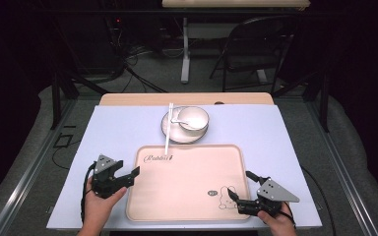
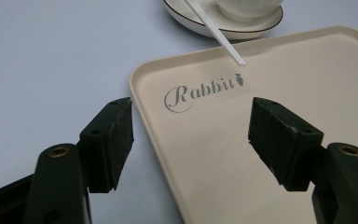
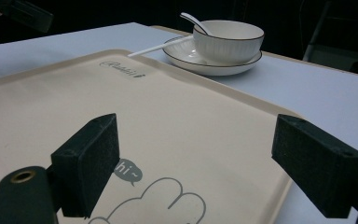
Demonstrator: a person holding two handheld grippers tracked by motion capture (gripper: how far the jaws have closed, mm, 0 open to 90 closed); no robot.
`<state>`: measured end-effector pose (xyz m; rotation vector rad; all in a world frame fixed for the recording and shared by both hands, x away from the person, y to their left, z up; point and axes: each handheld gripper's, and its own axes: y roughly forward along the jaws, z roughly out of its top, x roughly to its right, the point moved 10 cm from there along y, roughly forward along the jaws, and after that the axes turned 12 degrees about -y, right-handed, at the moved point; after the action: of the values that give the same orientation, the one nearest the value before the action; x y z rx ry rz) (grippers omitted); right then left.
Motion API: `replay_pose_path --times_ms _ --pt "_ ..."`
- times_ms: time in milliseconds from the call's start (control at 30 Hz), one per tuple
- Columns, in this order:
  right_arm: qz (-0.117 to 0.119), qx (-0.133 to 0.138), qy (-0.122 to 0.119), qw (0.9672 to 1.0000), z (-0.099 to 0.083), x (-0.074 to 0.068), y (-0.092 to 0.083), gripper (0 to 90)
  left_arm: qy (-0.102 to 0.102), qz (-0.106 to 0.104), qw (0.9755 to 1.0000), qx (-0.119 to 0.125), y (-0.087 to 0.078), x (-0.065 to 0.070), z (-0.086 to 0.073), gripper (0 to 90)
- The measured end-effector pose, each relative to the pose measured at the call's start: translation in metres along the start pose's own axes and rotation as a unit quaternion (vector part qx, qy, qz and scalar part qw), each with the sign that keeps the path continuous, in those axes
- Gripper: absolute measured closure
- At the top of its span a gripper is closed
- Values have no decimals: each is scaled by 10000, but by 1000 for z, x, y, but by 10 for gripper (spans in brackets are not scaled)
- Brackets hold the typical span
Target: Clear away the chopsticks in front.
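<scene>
High view, tray (image 1: 187,216) long axis crosswise, left gripper (image 1: 128,173) and right gripper (image 1: 241,189) fingers wide apart, empty

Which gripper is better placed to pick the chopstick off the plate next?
Left. The left gripper is open at the tray's near-left edge, on the side where the chopstick overhangs the plate. The right gripper sits at the opposite near corner.

Each bare hand carries a black gripper: the left gripper (image 1: 128,177) and the right gripper (image 1: 241,186) wear a grey three-cornered plate dotted with small screws on top. Their jaws are blocky and matte black, with brass-ringed holes at the base. A black cable (image 1: 84,194) trails off the left one toward 6 o'clock.
</scene>
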<state>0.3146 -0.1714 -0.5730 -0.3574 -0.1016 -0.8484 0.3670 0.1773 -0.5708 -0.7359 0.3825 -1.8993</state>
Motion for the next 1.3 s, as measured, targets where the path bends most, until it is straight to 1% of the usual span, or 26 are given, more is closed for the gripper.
replay_pose_path --times_ms 33,200,267,300,467,533,567,600,667,733,867,933,1000,1067,1200,1300 --pt "11 0 10 10000 0 -1 0 143 -25 -49 10000 -75 1 0 1 315" --pt "32 -1 2 10000 1 -2 0 143 -114 -159 9995 -236 5 4 8 363" --pt "39 -5 17 10000 0 -2 0 143 -70 -81 9993 -353 6 5 12 367" --pt "35 1 23 10000 0 -2 1 143 -48 -80 9992 -399 7 6 13 367" --pt "25 -4 33 10000 0 -1 1 143 116 5 9988 -483 11 11 27 367" --pt "29 -6 30 10000 0 -1 1 143 115 18 9988 -467 12 12 30 368" --pt "23 -3 27 10000 0 -1 1 143 123 -5 9989 -442 13 14 36 377" --pt "23 -3 27 10000 0 -1 1 143 123 -5 9989 -442 13 14 36 383" --pt "14 -9 32 10000 0 -1 1 143 153 3 9989 -432 16 14 42 399" --pt "4 -4 33 10000 0 -1 0 143 94 -2 9989 -455 19 14 46 424" --pt "-3 1 52 10000 0 0 0 143 -64 -74 9987 -492 24 15 54 437" --pt "-4 -3 46 10000 0 0 0 143 -74 -74 9987 -495 25 16 57 439" --pt "-10 6 42 10000 1 0 0 143 -94 -66 9987 -493 27 17 66 440" --pt "-15 3 49 10000 0 1 0 143 -120 -39 9987 -484 29 18 72 443" --pt "-37 17 67 10000 1 3 -1 143 -134 23 9984 -541 34 17 82 449" --pt "-40 22 79 10000 1 3 -1 143 -290 -55 9978 -598 38 18 87 462"
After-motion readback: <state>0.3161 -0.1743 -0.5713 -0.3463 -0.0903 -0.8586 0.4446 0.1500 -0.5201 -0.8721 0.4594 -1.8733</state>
